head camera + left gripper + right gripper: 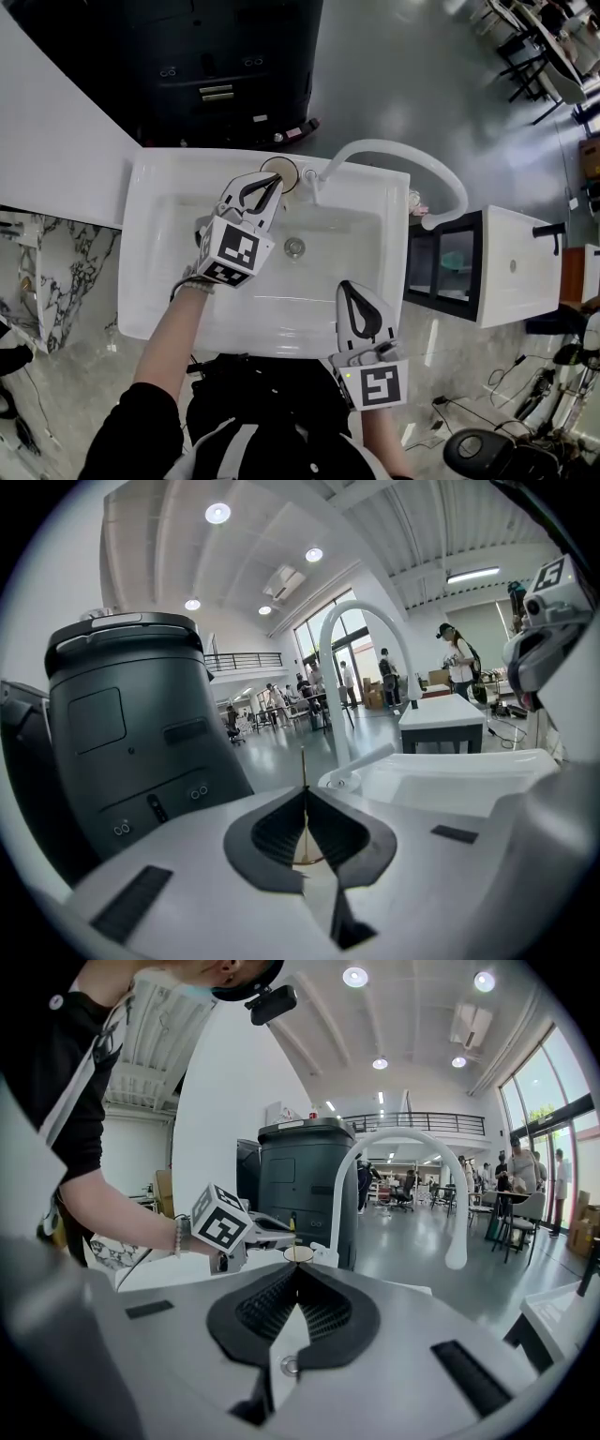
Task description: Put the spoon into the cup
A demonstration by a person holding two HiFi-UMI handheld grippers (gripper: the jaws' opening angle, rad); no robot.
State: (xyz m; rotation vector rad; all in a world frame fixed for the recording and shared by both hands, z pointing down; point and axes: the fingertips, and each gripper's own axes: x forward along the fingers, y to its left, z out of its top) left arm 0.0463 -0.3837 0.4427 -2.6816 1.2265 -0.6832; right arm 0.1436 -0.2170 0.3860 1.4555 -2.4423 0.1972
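Since the spoon [303, 764] is very thin, we record the left tongs [305, 791] pressed together on it, pinching it edge-on. A gold stem stands up past the tips. A gold curve shows lower down in the slit between the pads, probably the bowl. Held upright like this, it can enter a narrow mouth end-first, we judge.

The cup [281, 172] sits on the back rim of the sink [150, 192], just ahead of the left tongs' tips. We cannot tell whether the tips are over its rim or just short of it. As far as we can see, the spoon is not yet in the cup.

The right tongs [352, 289] are pressed together with nothing between them. They hang over the sink's near edge, well behind the left tongs and off to their right, pointing toward the cup [298, 1253]. We judge they are parked there to leave the approach free.

Surroundings:
- **Faucet lever:** the faucet lever [367, 758] and its base stand just right of the left tongs' tips, beside the cup. This is the closest obstacle, and a sideways slip could knock it.
- **Spout:** the white spout [403, 152] arches away to the right, clear of both tongs.
- **Drain:** the drain [294, 247] lies below, between the two tongs.
- **Cabinet:** a dark grey cabinet [122, 733] stands beyond the cup, behind the sink, and does not block the way.
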